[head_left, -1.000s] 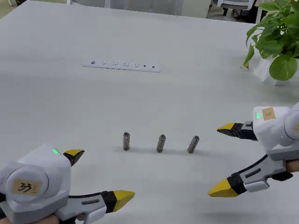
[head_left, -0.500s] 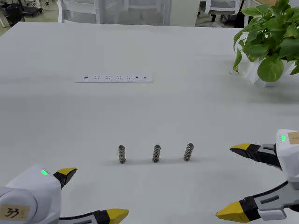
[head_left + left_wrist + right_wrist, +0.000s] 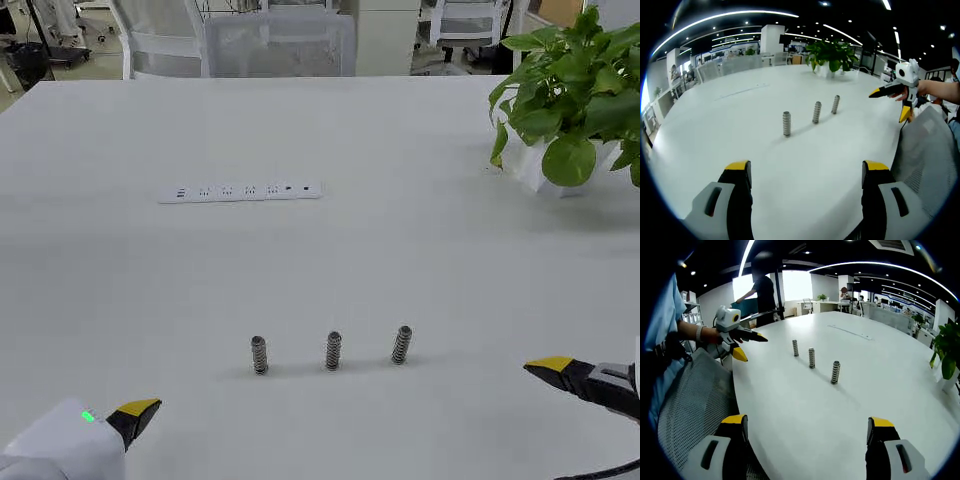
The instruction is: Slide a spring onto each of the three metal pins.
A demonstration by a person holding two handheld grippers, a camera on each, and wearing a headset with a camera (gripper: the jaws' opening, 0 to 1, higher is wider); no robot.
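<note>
Left gripper view: holding the left gripper (image 3: 806,166) released, jaws spread wide and grasping nothing, aiming across the table (image 3: 715,150) at the springs (image 3: 817,112) standing upright in a short row just toward 12 o'clock of centre, well apart from both jaws. Also catching the right gripper (image 3: 888,106) at 2 o'clock, likewise spread and empty, with a hand behind it.

Right gripper view: facing the same row from the opposite side, again near 12 o'clock, and picking up the left gripper at 10 o'clock beside a mesh chair back (image 3: 695,405).

Head view: looking down on the evenly spaced row at 6 o'clock, one yellow jaw tip at 7 o'clock and another at 4 o'clock, both clear of it. Laying out the power strip (image 3: 240,191) at 11 o'clock and the potted plant (image 3: 565,110) at 2 o'clock more plainly.

Judging each spring as already seated; making out the pins inside them proving impossible. Probably hanging back with both claws released, having nothing left to carry
</note>
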